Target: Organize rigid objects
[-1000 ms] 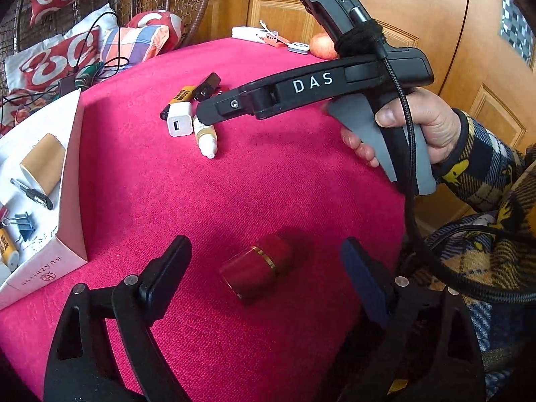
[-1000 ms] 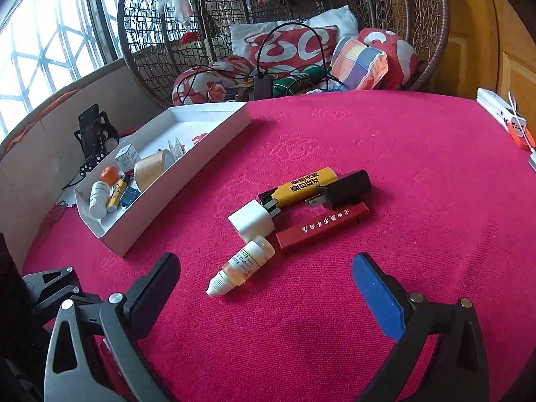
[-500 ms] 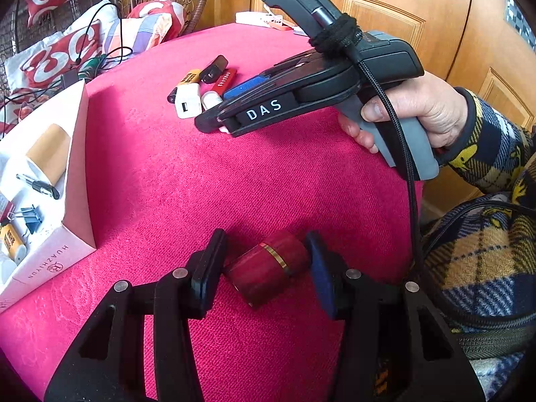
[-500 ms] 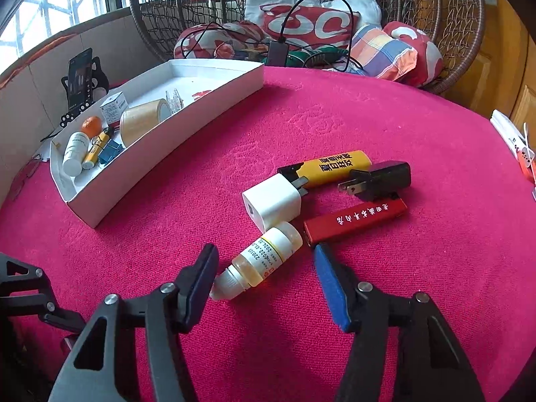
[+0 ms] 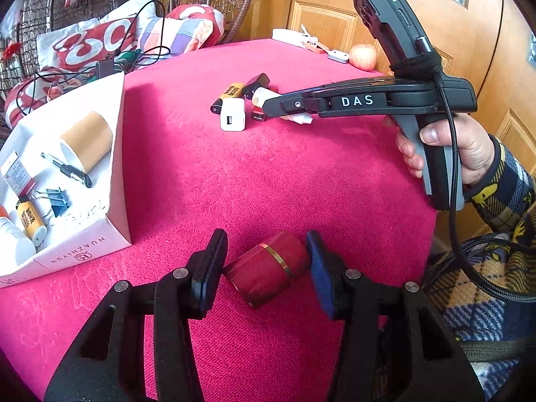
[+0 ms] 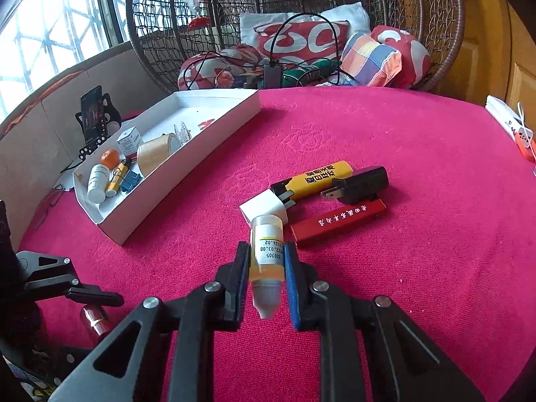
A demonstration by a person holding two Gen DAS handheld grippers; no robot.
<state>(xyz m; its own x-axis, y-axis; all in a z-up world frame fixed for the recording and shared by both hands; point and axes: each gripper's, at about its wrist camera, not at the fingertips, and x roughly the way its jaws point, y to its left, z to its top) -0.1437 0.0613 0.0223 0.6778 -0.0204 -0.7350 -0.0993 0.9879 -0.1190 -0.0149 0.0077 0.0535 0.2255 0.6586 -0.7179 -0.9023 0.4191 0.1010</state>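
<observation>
My left hand-held gripper [image 5: 264,261] clamps the red cylinder [image 5: 268,268] at the pink surface's [image 5: 301,174] near edge; my right hand-held gripper [image 6: 267,261] is closing on the dropper bottle [image 6: 267,251] mid-surface, wicker chair [image 6: 301,16] beyond.

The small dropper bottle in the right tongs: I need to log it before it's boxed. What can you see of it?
The dropper bottle is small clear plastic with yellowish liquid, a white printed label and a white pointed cap toward the camera. It lies lengthwise between the closing right tongs, pads against its sides, its far end beside the white charger.
</observation>
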